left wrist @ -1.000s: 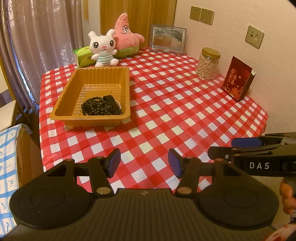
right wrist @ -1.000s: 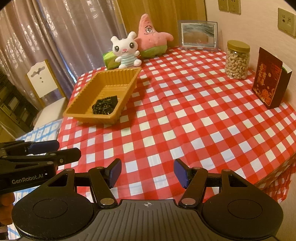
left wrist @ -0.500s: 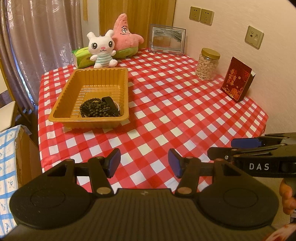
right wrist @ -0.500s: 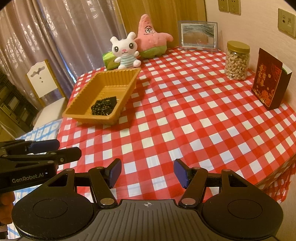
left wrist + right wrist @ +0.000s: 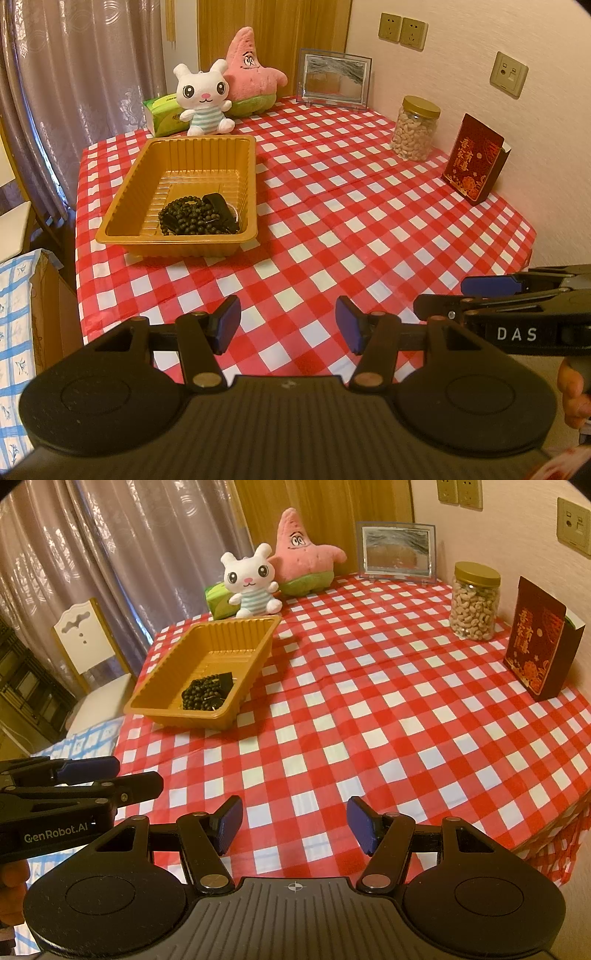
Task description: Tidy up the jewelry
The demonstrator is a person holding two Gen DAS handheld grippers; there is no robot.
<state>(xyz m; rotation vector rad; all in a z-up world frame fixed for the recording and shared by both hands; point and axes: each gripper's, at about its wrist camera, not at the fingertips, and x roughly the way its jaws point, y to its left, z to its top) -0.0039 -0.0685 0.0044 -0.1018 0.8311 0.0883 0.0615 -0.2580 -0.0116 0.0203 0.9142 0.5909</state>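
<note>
A gold plastic tray stands on the left of the red checked table; it also shows in the right wrist view. In its near right corner lie black bead strings and a dark strap-like piece; the beads show in the right wrist view too. My left gripper is open and empty above the table's near edge. My right gripper is open and empty, side by side with the left. Each gripper shows in the other's view, the right and the left.
At the back stand a white bunny toy, a pink star plush, a green tissue pack and a picture frame. A jar of cashews and a red box stand by the right wall. A chair stands left of the table.
Both grippers have pulled back and risen slightly; the tray and table look a little farther away. Both stay open and empty.
</note>
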